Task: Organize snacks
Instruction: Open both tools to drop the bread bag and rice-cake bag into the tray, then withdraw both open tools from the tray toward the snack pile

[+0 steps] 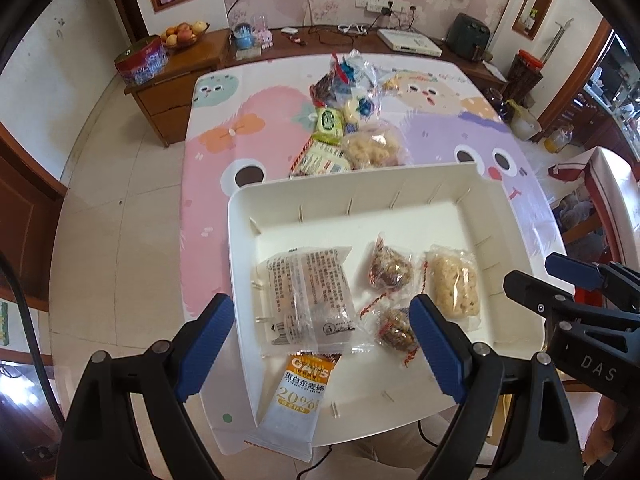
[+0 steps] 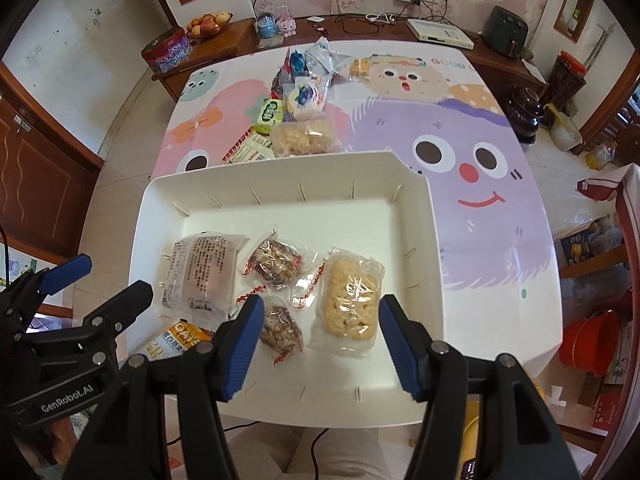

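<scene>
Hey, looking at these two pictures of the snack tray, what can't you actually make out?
- Oat bar: in the right wrist view the left gripper covers its lower part.
- Snack pile behind the white tray: the tray wall cuts off the nearest packets; labels too small to read.
- Tray's near rim: both views, hidden behind gripper fingers.

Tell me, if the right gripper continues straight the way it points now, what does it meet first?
Most likely the pale rice-puff cake pack lying in the white tray; it sits between the open fingers of the right gripper. How far below it lies is unclear.
</scene>
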